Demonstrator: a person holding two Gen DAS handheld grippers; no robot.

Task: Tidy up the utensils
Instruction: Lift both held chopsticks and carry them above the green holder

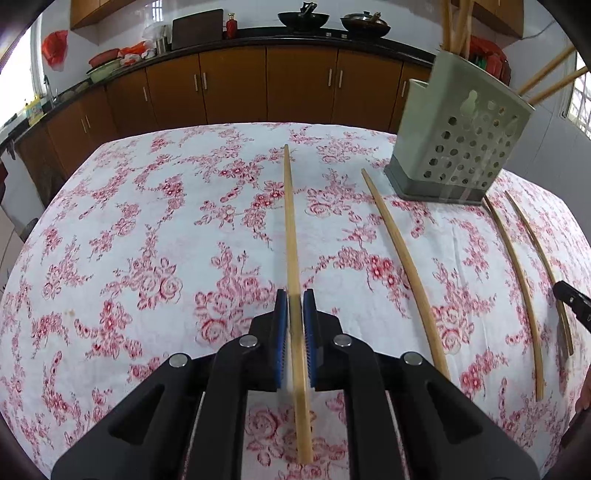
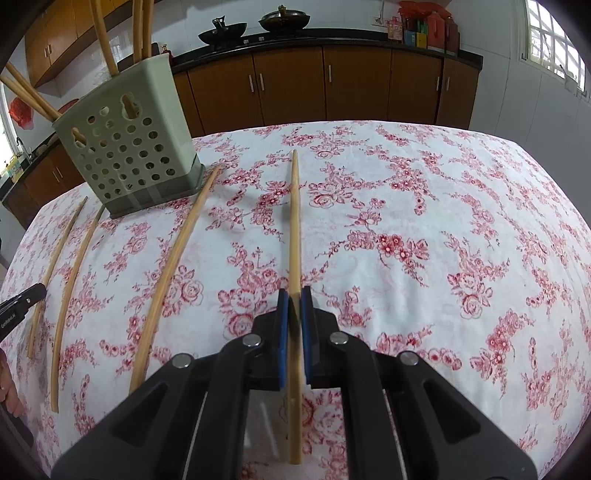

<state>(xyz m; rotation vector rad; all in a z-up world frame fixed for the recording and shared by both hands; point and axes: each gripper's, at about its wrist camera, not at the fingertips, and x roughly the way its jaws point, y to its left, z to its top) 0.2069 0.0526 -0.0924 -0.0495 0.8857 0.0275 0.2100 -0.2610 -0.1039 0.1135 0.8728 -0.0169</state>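
My left gripper [image 1: 295, 295] is shut on a long wooden chopstick [image 1: 290, 221] that points away across the flowered tablecloth [image 1: 147, 240]. My right gripper [image 2: 294, 291] is likewise shut on a chopstick [image 2: 294, 221]. Between the two held sticks lie two loose chopsticks [image 1: 406, 266] [image 1: 517, 288], the same pair being a chopstick [image 2: 173, 266] and a chopstick [image 2: 74, 295] in the right wrist view. A pale green perforated holder [image 1: 461, 140] [image 2: 125, 147] stands at the back with several chopsticks upright in it. Each gripper's black tip shows at the edge of the other's view, the right gripper [image 1: 572, 302] and the left gripper [image 2: 22, 299].
Brown kitchen cabinets [image 1: 240, 85] and a dark counter with woks [image 1: 303, 18] run behind the table. A person's hand [image 2: 7, 387] shows at the left edge. The tablecloth [image 2: 443, 240] spreads bare to the right of my right gripper.
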